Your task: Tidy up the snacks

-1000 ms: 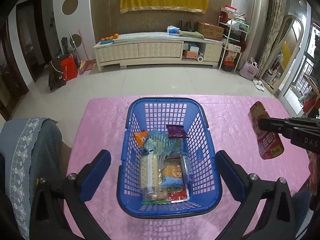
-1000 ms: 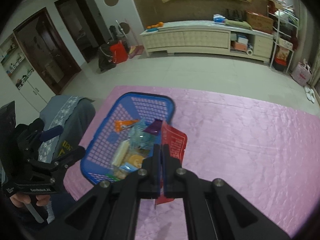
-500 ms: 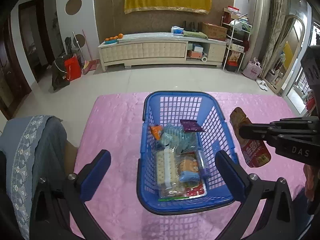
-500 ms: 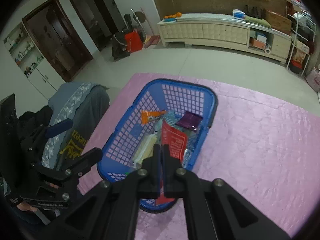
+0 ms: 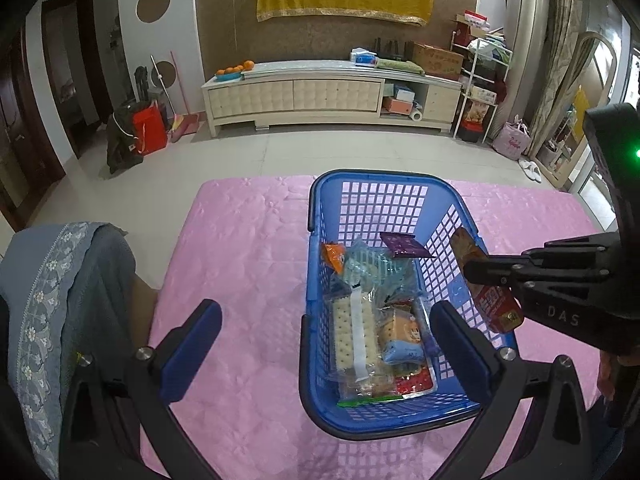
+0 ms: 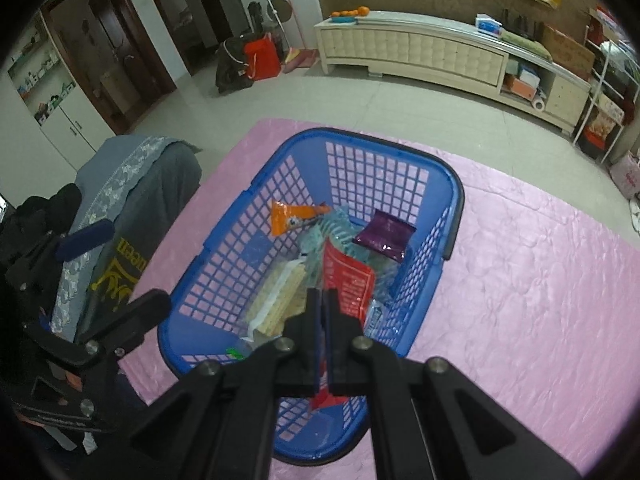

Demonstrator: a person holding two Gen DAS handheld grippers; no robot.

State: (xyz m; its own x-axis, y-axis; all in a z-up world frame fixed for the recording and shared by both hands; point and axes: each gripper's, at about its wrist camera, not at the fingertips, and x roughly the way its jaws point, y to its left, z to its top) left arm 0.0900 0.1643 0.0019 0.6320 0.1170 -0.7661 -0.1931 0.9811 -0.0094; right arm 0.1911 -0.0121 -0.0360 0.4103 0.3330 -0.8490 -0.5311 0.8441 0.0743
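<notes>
With several snacks already lying in the blue basket (image 5: 384,420) on the pink cloth (image 5: 248,248), the right gripper (image 6: 323,300), jaws pinched on a red packet (image 6: 347,280), holds it above the pile, unreleased, while the left gripper (image 5: 326,344) gapes wide and empty.

basket (image 5: 320,216) is open on top; snack packets (image 5: 372,320) crowd its floor; pink tablecloth (image 5: 240,264) left is bare.

The right gripper (image 6: 323,308) hangs over the blue basket (image 6: 456,200) with its jaws pinched tight on a red snack packet (image 6: 347,280), while the left gripper (image 5: 324,340), jaws spread wide and holding nothing, hovers at the basket's near-left side.
</notes>
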